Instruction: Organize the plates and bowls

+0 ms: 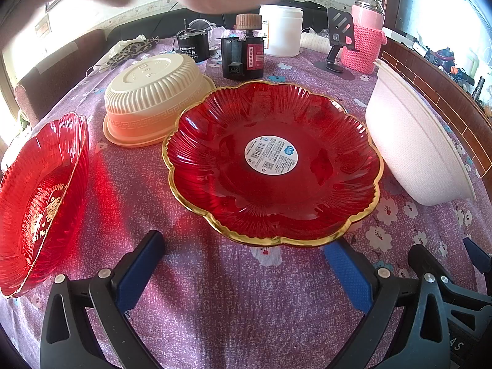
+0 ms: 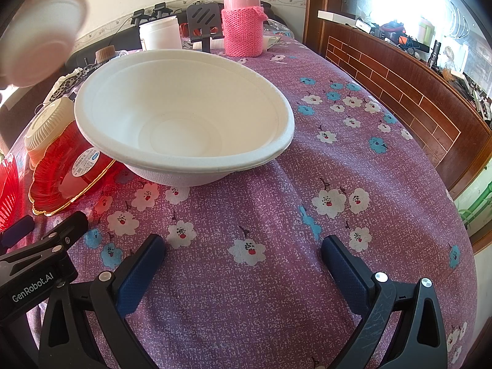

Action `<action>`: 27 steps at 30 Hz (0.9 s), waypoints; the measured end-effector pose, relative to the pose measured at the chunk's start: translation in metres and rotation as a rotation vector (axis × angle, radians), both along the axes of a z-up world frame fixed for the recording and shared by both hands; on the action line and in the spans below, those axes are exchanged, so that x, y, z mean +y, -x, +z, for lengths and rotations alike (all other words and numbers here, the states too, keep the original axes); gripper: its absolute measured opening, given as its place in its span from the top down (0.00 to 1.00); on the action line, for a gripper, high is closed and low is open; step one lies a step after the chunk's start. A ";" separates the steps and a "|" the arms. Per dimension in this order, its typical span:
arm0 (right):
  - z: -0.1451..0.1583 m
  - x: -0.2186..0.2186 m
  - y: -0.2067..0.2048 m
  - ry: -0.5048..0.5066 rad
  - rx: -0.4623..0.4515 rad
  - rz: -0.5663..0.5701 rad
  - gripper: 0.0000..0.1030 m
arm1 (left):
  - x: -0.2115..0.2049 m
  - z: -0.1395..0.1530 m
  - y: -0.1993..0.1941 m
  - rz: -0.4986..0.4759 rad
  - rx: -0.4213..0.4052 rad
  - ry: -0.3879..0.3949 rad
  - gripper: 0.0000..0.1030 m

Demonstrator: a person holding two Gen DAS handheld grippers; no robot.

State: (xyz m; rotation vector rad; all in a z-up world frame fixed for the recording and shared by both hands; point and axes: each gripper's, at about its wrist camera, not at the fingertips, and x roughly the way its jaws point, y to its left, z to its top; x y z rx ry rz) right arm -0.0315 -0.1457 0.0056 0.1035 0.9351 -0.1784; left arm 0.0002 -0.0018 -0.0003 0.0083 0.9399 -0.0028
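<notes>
Flanking red plate (image 1: 273, 160): beige bowl (image 1: 153, 104), white bowl (image 1: 412, 150).

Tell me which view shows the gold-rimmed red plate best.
The left wrist view: the gold-rimmed red plate lies whole and central, label visible. In the right wrist view it sits at the left edge, partly hidden behind the white bowl.

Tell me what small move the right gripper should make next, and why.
Probably ease the right gripper forward toward the near rim of the white bowl. It is open and empty, the bowl sits straight ahead on the tablecloth, and its rim shows doubled, like nested bowls, so it looks like a stacking base.
</notes>
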 end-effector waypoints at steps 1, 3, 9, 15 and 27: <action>0.000 0.000 0.000 0.000 0.000 0.000 0.01 | -0.001 0.000 0.000 0.000 0.000 0.000 0.00; 0.000 0.000 0.000 0.000 0.000 0.000 0.01 | 0.000 0.000 0.000 0.000 0.000 0.000 0.00; -0.001 0.001 0.000 0.000 0.000 0.000 0.01 | -0.002 -0.001 -0.001 0.000 0.000 0.000 0.00; -0.001 0.000 0.000 0.000 0.000 0.000 0.01 | -0.002 0.000 0.000 0.000 0.000 0.000 0.00; 0.000 0.000 -0.001 0.000 0.000 0.000 0.01 | -0.003 -0.001 0.000 0.000 0.000 0.001 0.00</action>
